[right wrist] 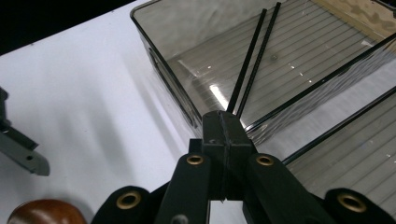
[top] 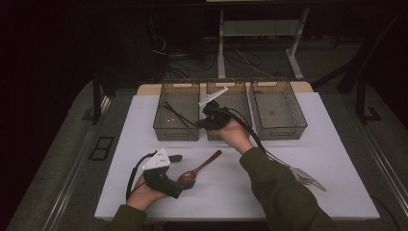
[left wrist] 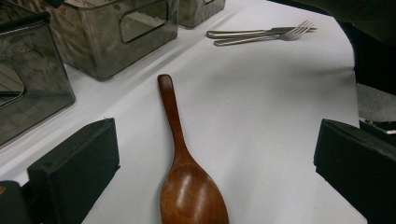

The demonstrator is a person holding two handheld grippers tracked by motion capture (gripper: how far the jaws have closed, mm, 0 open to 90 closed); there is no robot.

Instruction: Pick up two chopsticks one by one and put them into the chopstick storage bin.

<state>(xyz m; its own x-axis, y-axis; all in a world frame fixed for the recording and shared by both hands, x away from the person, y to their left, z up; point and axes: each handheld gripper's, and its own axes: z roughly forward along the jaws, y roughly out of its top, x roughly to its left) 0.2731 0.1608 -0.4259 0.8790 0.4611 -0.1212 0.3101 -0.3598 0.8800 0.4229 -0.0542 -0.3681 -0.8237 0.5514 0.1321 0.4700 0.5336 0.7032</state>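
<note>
A brown wooden spoon [top: 204, 164] [left wrist: 187, 186] lies on the white table, its bowl towards the person. My left gripper [top: 178, 175] [left wrist: 215, 140] rests low at the front left and is open, one jaw on each side of the spoon's bowl without touching it. My right gripper [top: 202, 124] [right wrist: 225, 121] is at the near right corner of the left smoky bin [top: 175, 132] [right wrist: 163, 70]. It is shut on the near ends of a pair of thin black chopsticks [top: 174, 114] [right wrist: 252, 60], which slant down over the rim into that bin.
Three smoky plastic bins stand side by side at the back; the middle bin [top: 236, 91] and the right bin [top: 279, 130] sit right of the first. A metal fork and knife [top: 303, 175] [left wrist: 261, 33] lie at the front right, partly under the right sleeve.
</note>
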